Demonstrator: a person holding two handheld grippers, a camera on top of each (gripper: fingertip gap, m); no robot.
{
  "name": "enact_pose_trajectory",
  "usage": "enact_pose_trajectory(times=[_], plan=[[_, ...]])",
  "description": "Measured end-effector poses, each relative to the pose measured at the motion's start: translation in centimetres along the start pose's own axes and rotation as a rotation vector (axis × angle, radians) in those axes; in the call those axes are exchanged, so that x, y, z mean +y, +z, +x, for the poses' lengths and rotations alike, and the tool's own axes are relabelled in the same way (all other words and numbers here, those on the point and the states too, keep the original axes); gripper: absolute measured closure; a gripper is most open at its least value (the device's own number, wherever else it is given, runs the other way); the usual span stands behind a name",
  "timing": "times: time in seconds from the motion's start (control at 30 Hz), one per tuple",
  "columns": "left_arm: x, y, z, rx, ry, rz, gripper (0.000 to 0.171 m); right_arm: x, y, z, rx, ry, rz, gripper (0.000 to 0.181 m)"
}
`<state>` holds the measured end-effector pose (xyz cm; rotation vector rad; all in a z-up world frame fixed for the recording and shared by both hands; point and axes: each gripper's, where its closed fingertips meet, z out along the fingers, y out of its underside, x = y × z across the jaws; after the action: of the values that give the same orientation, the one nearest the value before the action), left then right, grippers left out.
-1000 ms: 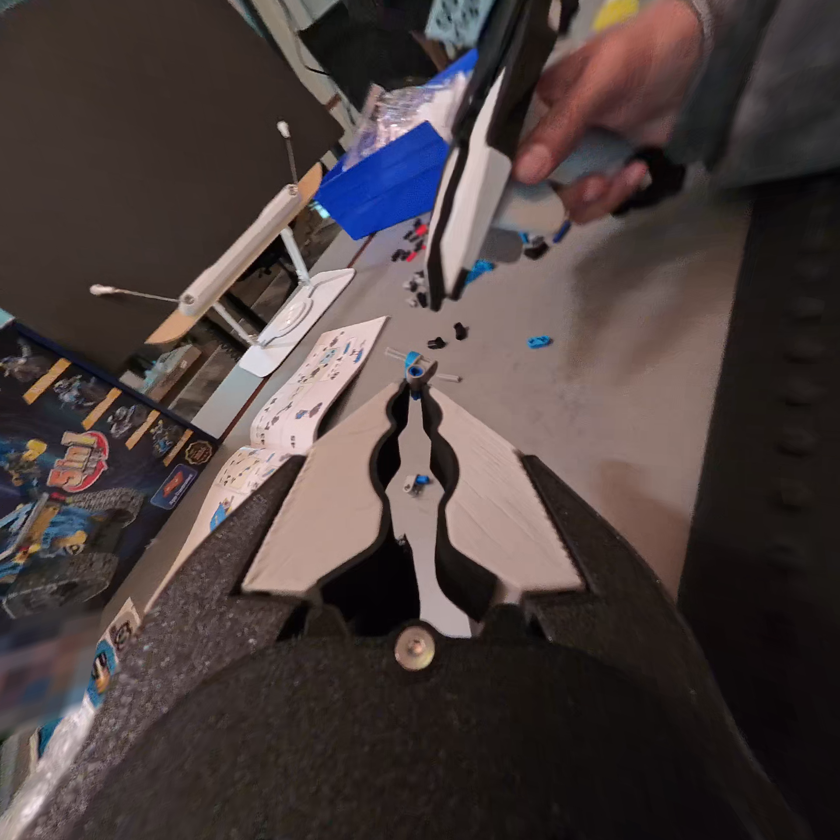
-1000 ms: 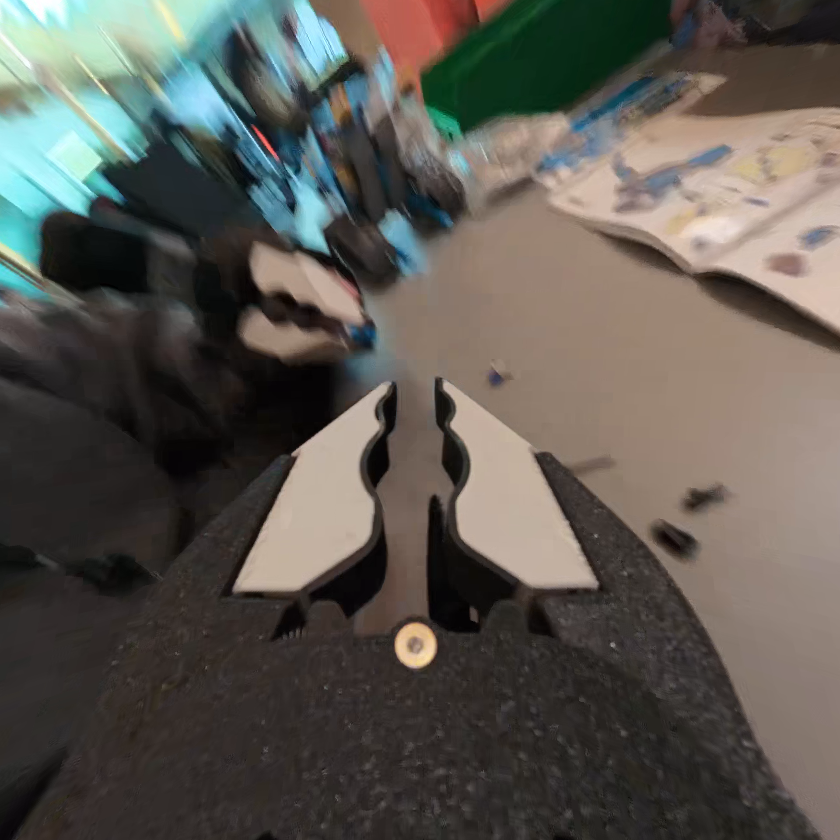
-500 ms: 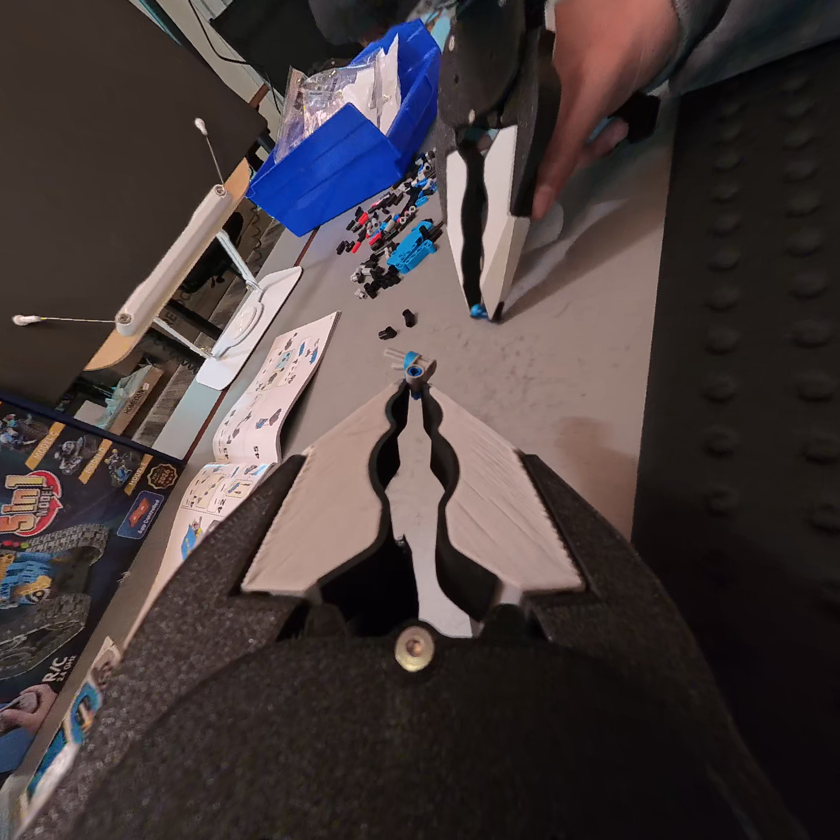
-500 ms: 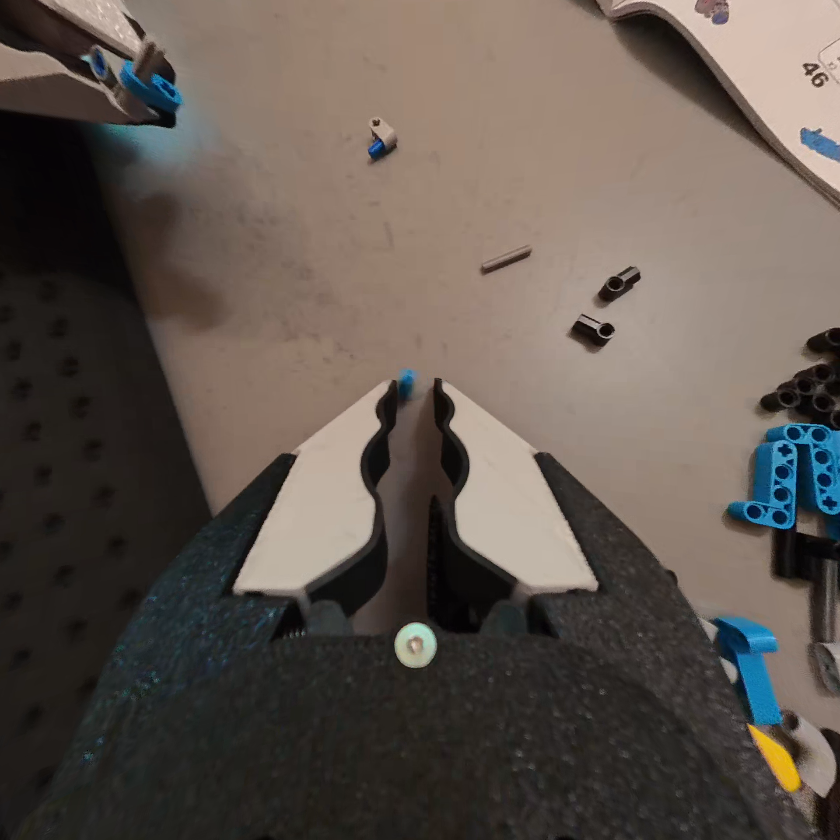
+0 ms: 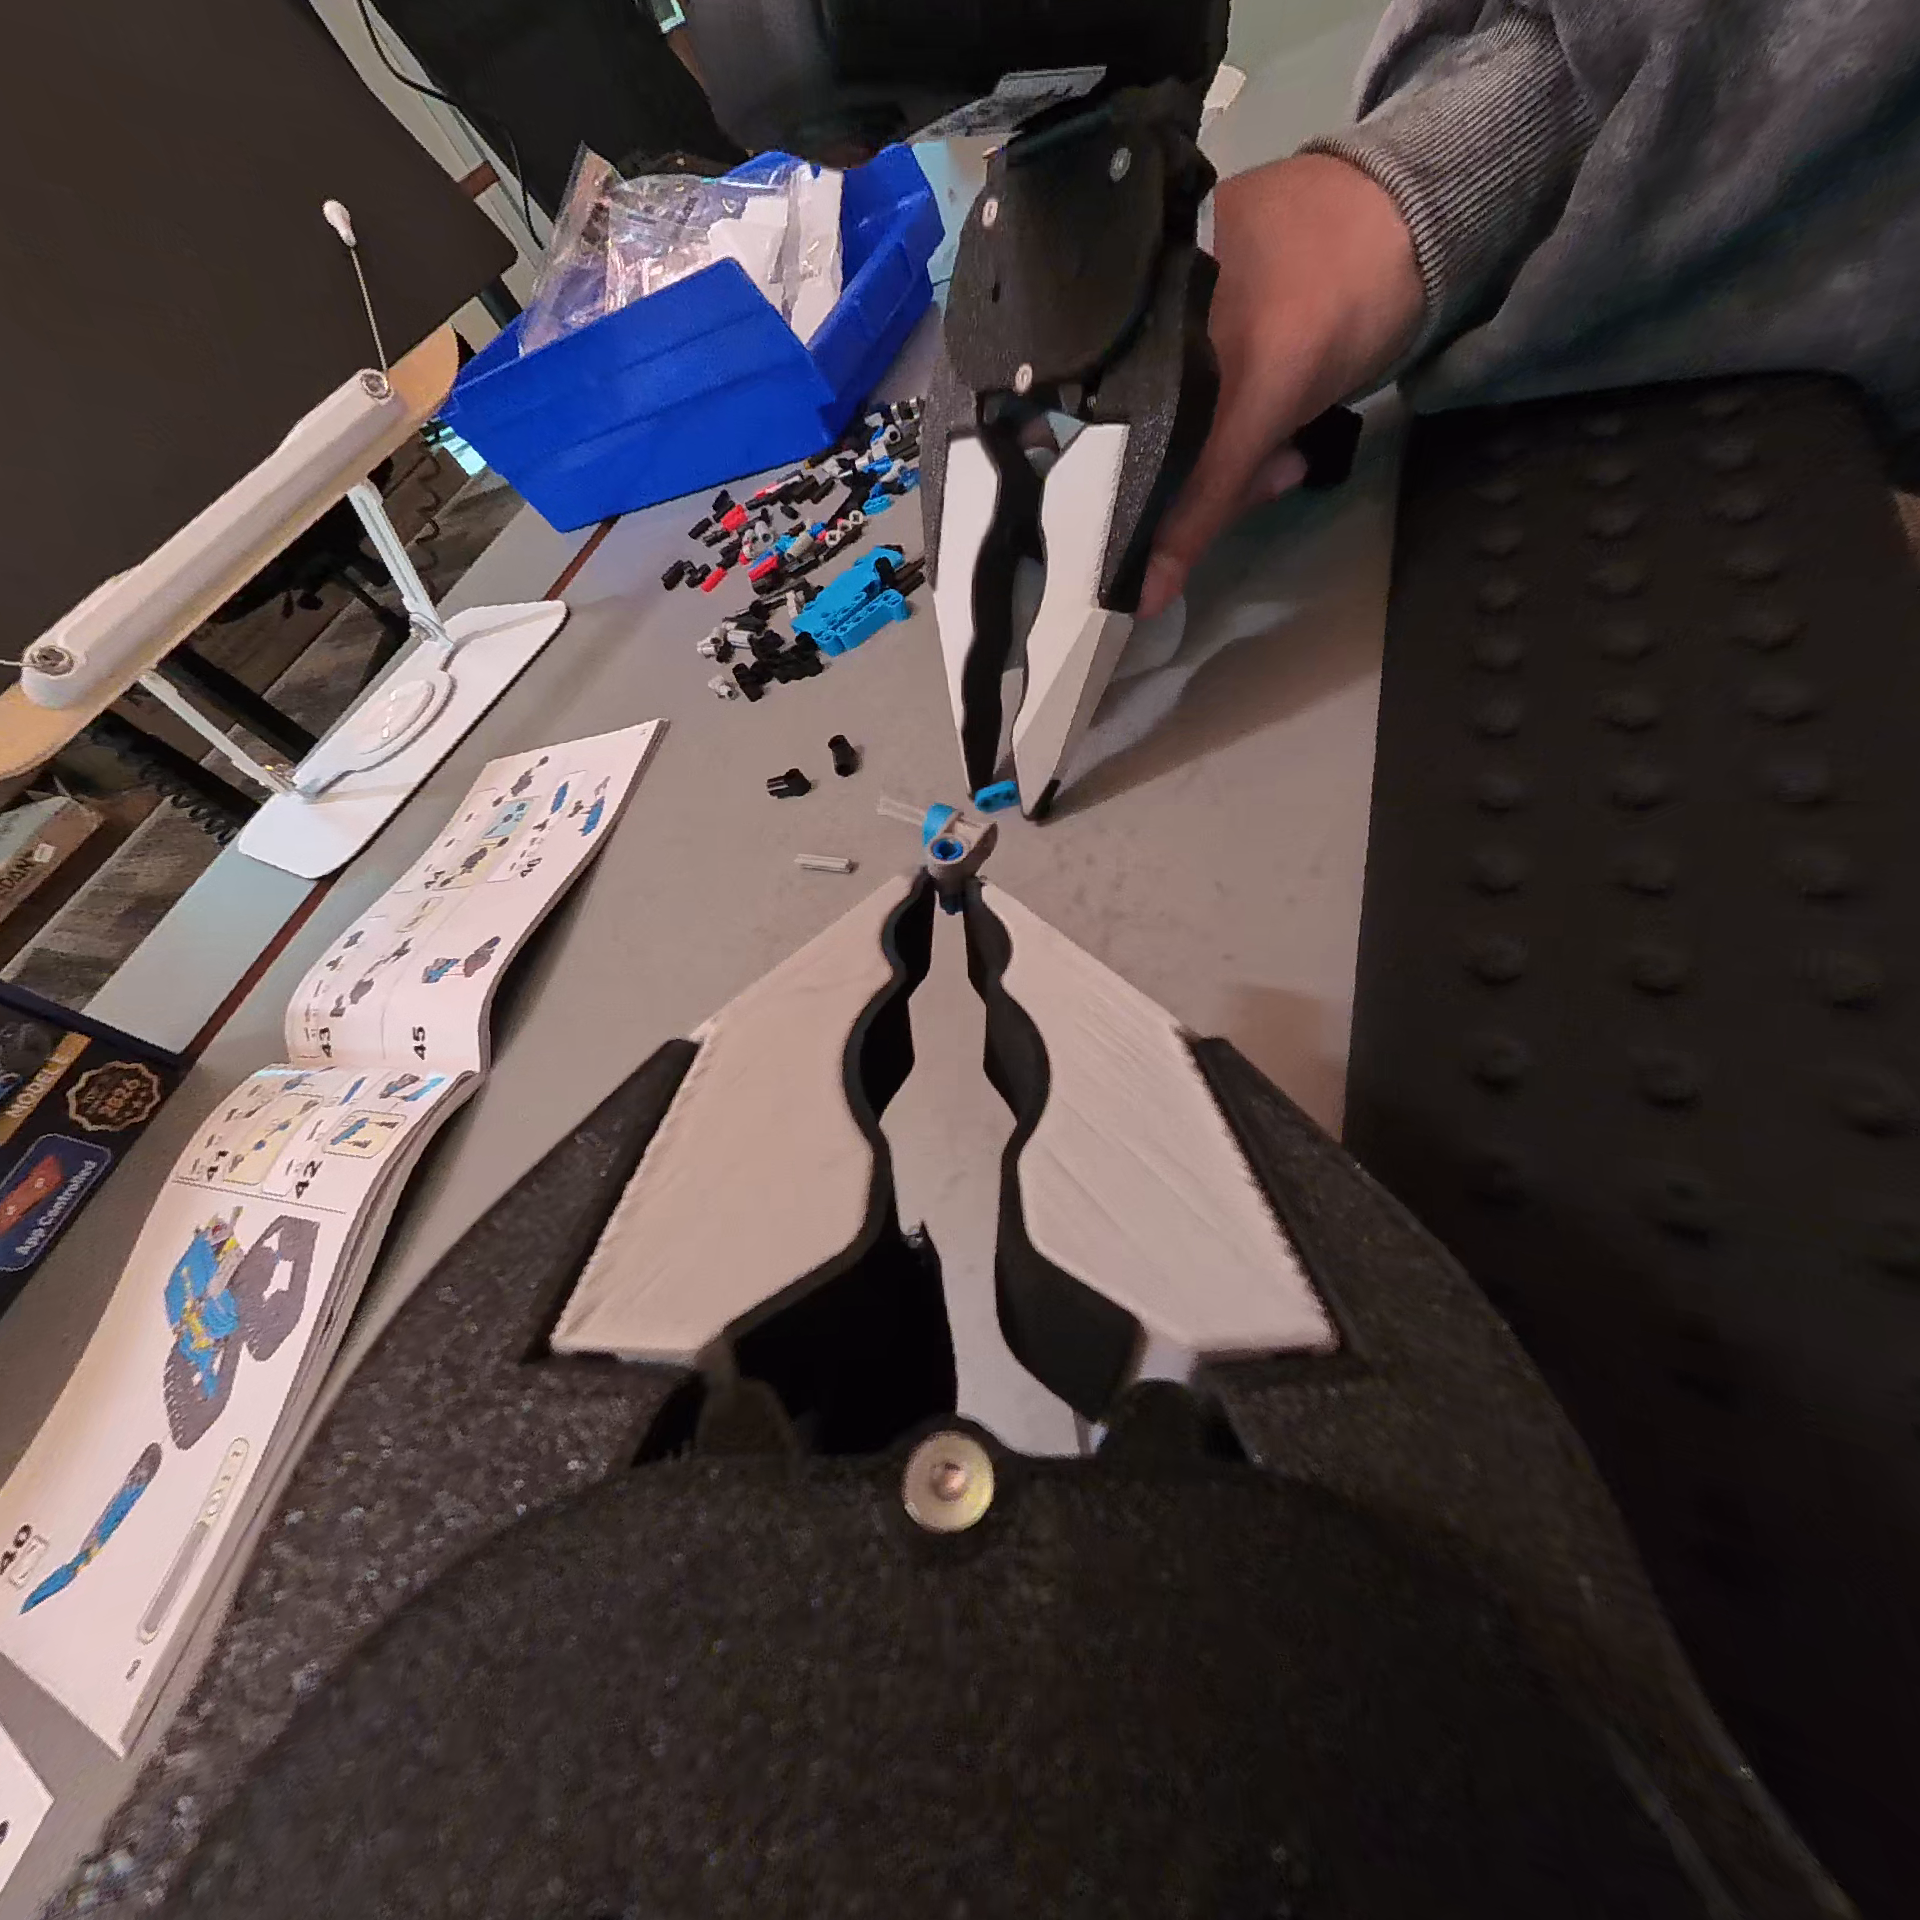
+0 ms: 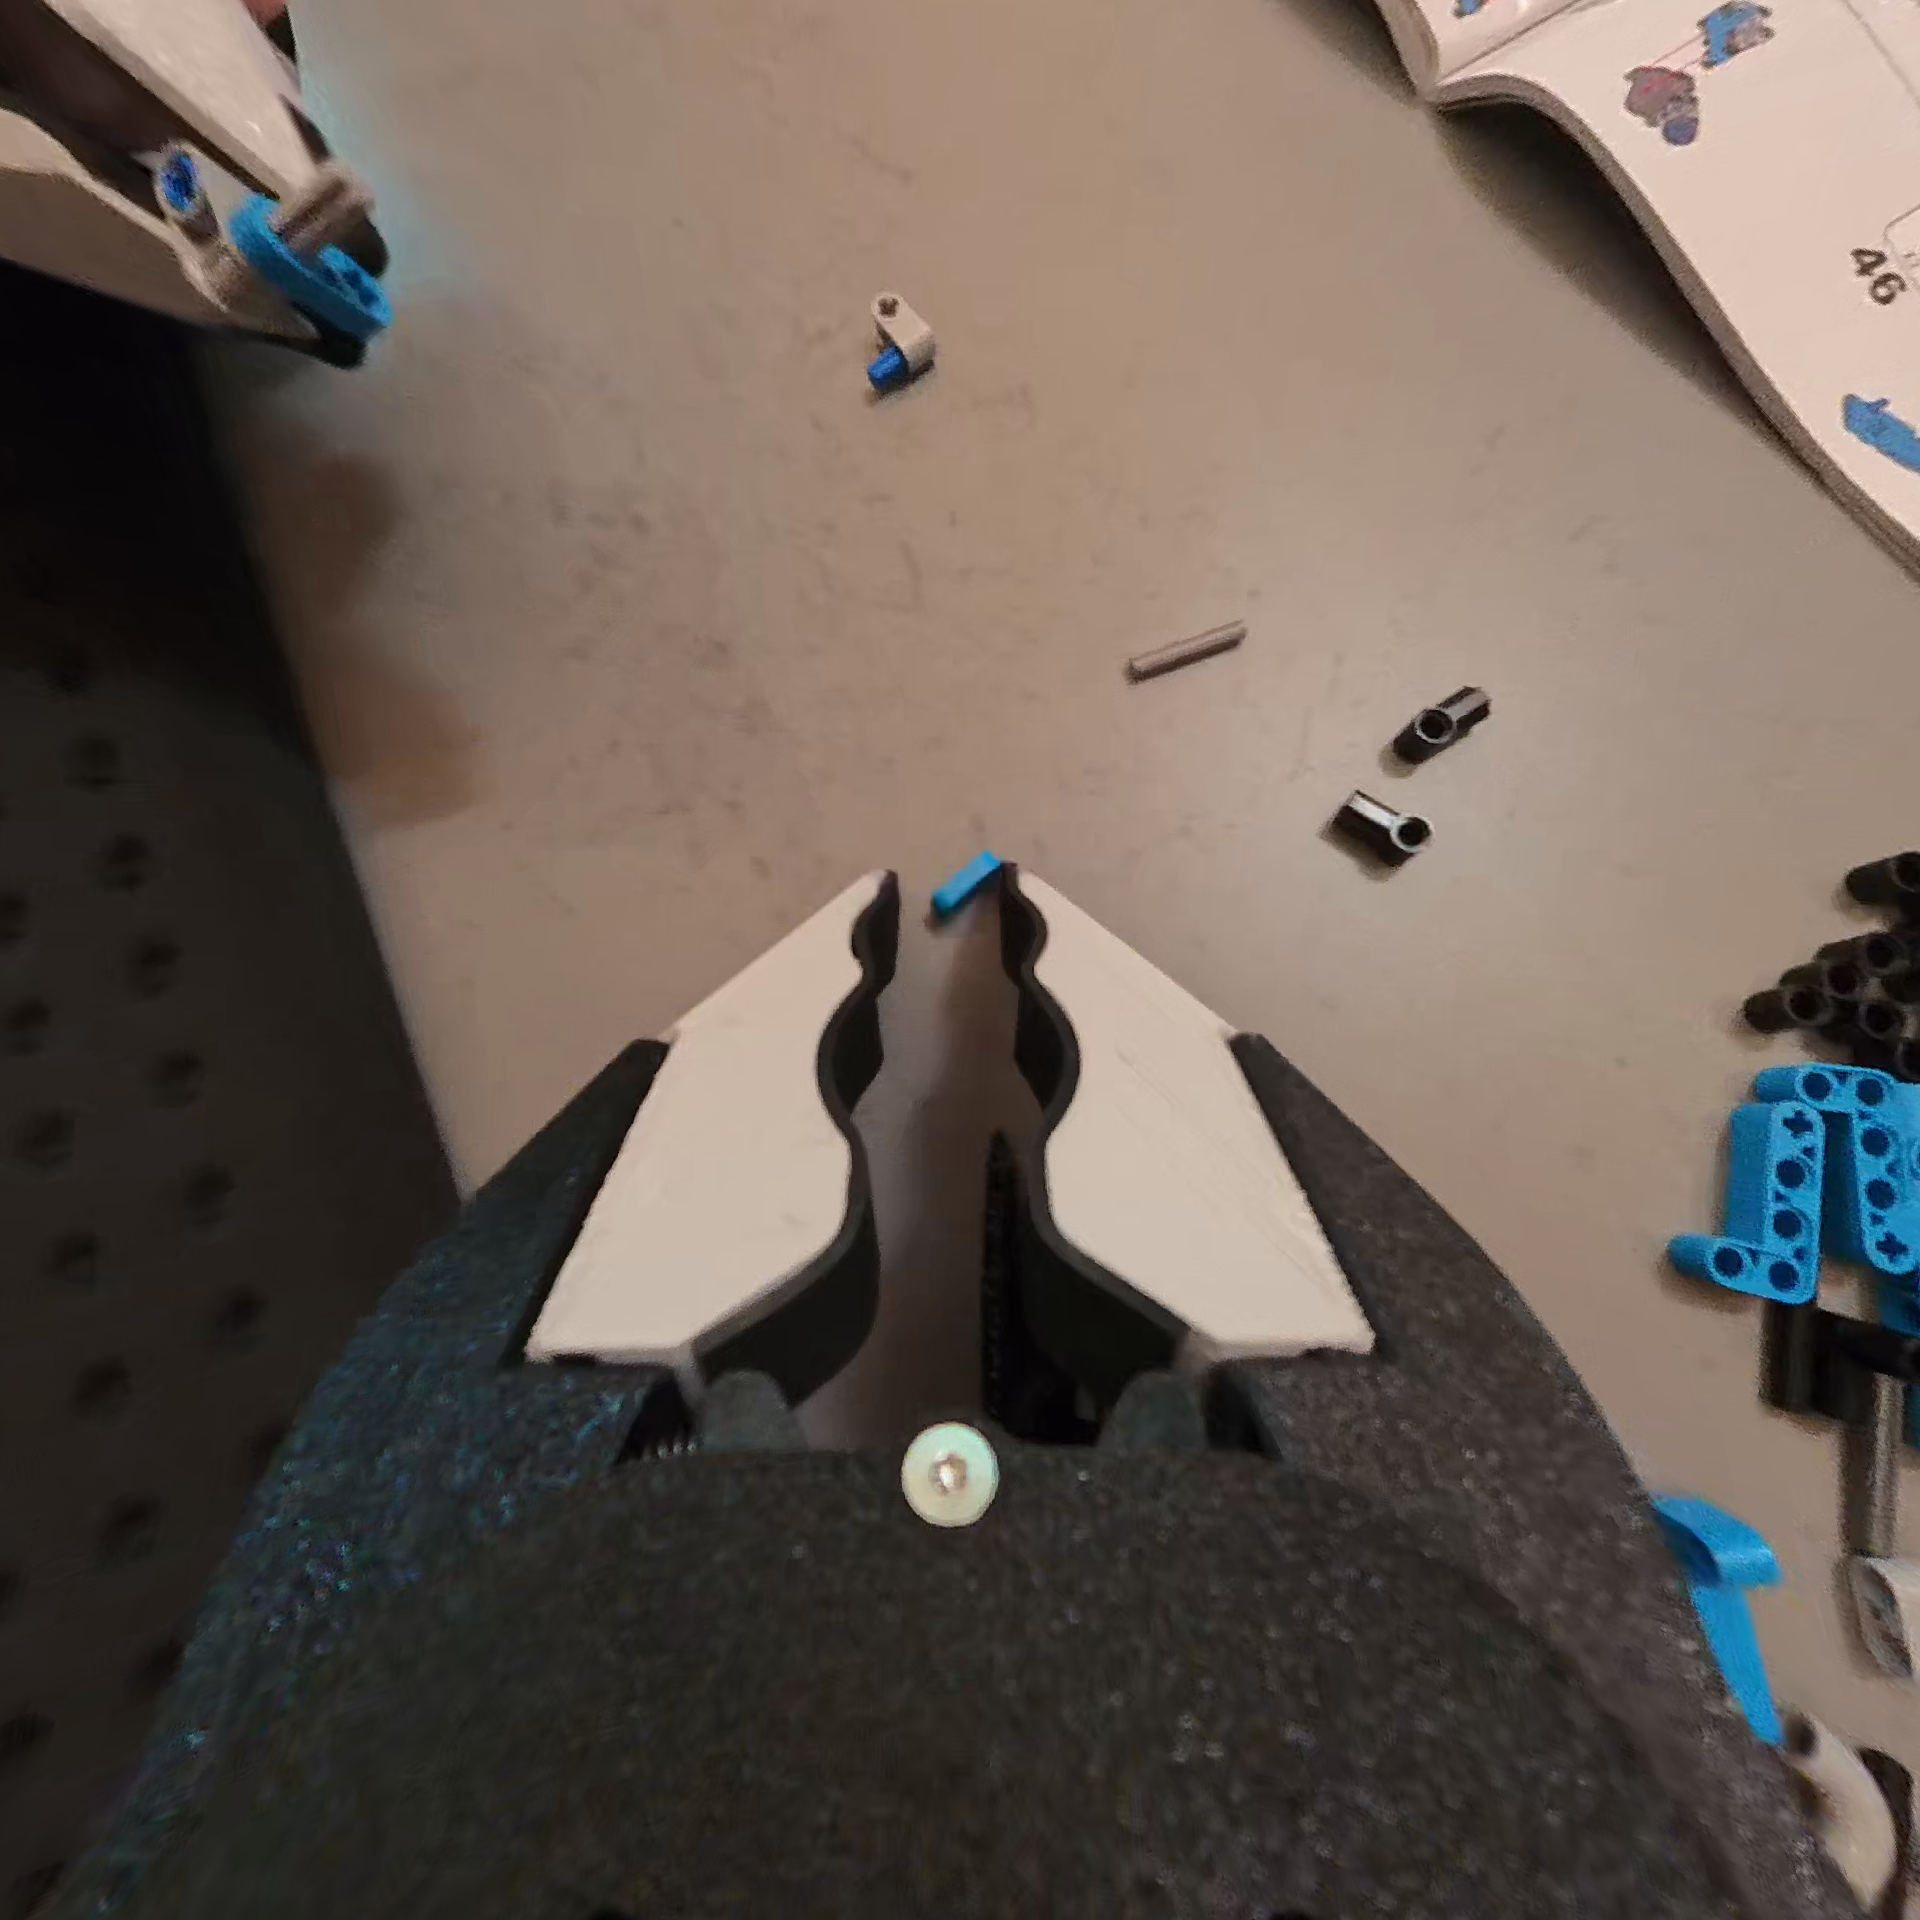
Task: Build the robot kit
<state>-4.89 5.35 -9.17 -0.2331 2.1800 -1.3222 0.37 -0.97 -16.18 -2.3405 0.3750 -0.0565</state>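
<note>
Left wrist view: left gripper (image 5: 948, 883) clamps a grey-and-blue connector (image 5: 952, 844).
Right gripper (image 6: 948, 885), swung down to the table (image 6: 727, 623) within the last second, brackets a blue pin (image 6: 964, 883); jaws slightly apart, probably not gripping yet.

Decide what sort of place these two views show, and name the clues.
Probably an office or workshop bench set up for building a toy brick kit: an open instruction booklet, a heap of small plastic parts and a blue storage bin sit on the grey table.
</note>
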Motion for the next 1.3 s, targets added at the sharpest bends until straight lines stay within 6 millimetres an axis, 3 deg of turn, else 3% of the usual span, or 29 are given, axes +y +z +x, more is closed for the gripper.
enact_pose_trajectory(times=[0.27, 0.5, 0.53, 0.6, 0.67, 0.77, 0.9, 1.1, 1.3], plan=[[0.3, 0.1, 0.1, 0.014, -0.014, -0.011, 0.166, -0.1, -0.2, 0.2, -0.002, 0.014, 0.010, 0.164], [-0.4, -0.2, 0.3, 0.065, -0.089, 0.044, 0.166, -0.5, -0.3, 0.5, 0.001, 0.002, 0.033, 0.178], [-1.0, -0.4, 0.6, 0.107, -0.141, 0.081, 0.166, -1.6, -0.7, -0.3, -0.023, -0.017, 0.089, 0.178], [-2.8, -1.1, 1.2, 0.238, -0.322, 0.196, 0.167, -6.1, -2.8, -3.8, -0.143, -0.096, 0.344, 0.178], [-4.4, -2.0, 1.2, 0.340, -0.471, 0.299, 0.167, -9.9, -4.7, -5.8, -0.168, -0.122, 0.555, 0.178], [-6.1, -3.3, 0.9, 0.398, -0.556, 0.415, 0.168, -12.8, -6.3, -8.5, -0.266, -0.142, 0.727, 0.178], [-6.8, -4.4, 0.1, 0.434, -0.620, 0.493, 0.168, -13.0, -6.9, -8.6, -0.288, -0.146, 0.761, 0.178], [-7.0, -4.7, 0.9, 0.487, -0.610, 0.496, 0.168, -13.1, -7.5, -10.0, -0.307, -0.207, 0.800, 0.178], [-6.9, -4.6, 1.2, 0.503, -0.606, 0.483, 0.168, -12.7, -7.4, -10.1, -0.322, -0.213, 0.785, 0.178]])
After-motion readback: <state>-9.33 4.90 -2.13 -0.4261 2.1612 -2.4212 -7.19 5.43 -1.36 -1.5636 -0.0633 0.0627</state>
